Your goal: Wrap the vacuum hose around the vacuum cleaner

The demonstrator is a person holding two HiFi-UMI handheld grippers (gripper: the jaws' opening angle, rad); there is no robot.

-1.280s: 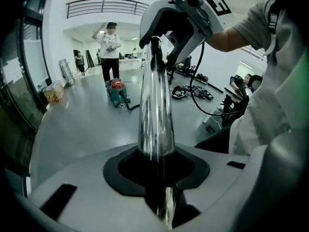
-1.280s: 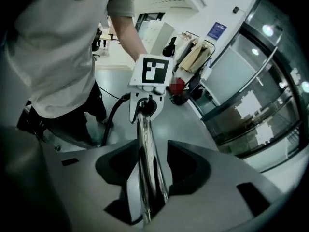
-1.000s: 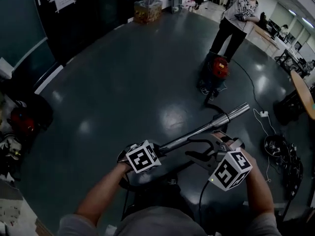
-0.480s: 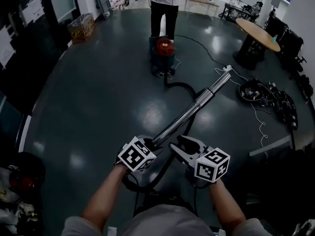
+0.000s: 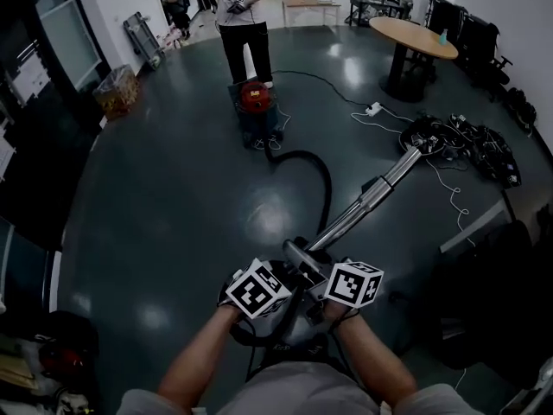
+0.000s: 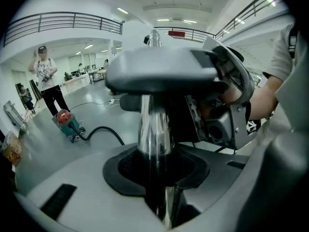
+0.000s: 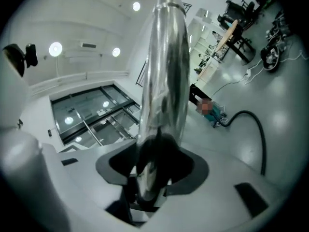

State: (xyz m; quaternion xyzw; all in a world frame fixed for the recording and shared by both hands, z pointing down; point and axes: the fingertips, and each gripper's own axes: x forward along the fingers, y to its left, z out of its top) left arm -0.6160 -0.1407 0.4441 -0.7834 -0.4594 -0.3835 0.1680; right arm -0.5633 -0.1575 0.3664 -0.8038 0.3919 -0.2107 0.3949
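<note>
While the left tool [image 6: 153, 178] and the right tool [image 7: 152, 178] sit side by side on the near end of the metal wand [image 5: 363, 206], they're not doing the same thing. Left one is clamped on the wand, jaws partway closed with the tube pinched right in the pad notch. Right one has just been opening its jaws. The wand runs between them, and as far as I can make out the pads aren't pressing on it.

Count-wise: two tools, one wand, one black hose [image 5: 321, 175], one vacuum cleaner [image 5: 255, 102]. The vacuum cleaner, red on top, stands on the floor [image 5: 173, 188] well apart from the tools, with one person [image 5: 242, 15] right behind it. The hose isn't wound on it at all: it leaves the vacuum and curves across the floor back toward the wand's near end. One round tabletop [image 5: 413, 35] sits further off, and a tangle of cables [image 5: 467, 141] lies near the wand's far tip.
</note>
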